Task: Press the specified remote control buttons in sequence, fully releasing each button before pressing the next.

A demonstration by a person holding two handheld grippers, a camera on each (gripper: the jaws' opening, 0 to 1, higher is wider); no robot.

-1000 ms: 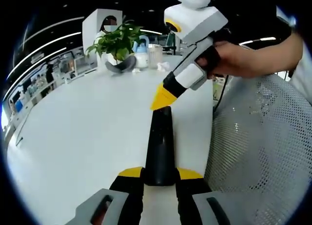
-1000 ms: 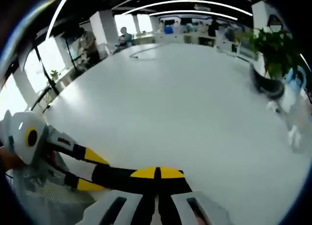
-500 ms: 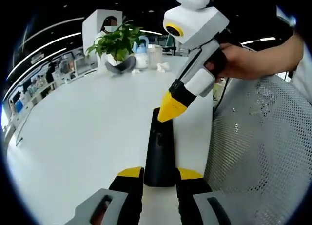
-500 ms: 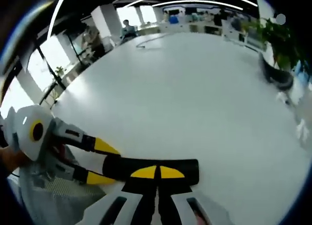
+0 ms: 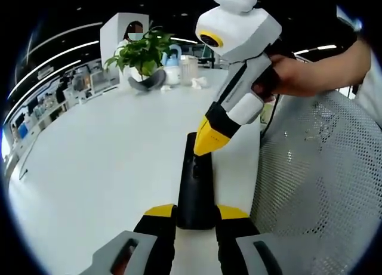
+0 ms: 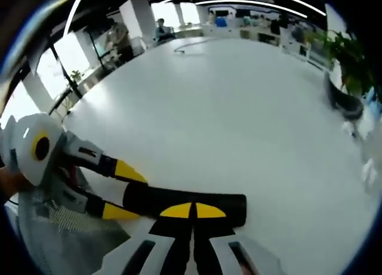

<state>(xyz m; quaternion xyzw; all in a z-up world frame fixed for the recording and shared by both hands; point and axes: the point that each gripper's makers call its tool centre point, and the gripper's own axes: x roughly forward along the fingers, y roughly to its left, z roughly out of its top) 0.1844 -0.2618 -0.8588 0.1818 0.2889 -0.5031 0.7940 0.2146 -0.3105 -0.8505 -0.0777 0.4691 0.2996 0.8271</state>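
Note:
A long black remote (image 5: 196,188) lies on the white table (image 5: 101,150), pointing away from me. My left gripper (image 5: 196,211) is shut on its near end, a yellow-tipped jaw on each side. My right gripper (image 5: 205,147), held by a hand (image 5: 295,72), comes down from the upper right with its jaws shut and its yellow tip on the remote's far part. In the right gripper view, the right gripper (image 6: 192,210) rests its closed tip on the remote (image 6: 236,204), and the left gripper (image 6: 123,192) clamps the remote's left end.
A grey mesh chair (image 5: 322,179) stands close to the table's right edge. A potted plant (image 5: 143,51) and a few bottles (image 5: 174,67) sit at the far end of the table. Wide bare tabletop (image 6: 227,108) stretches beyond the remote.
My right gripper has come down from the remote's far tip onto its face, a little nearer the left gripper. The left gripper and the remote have stayed put.

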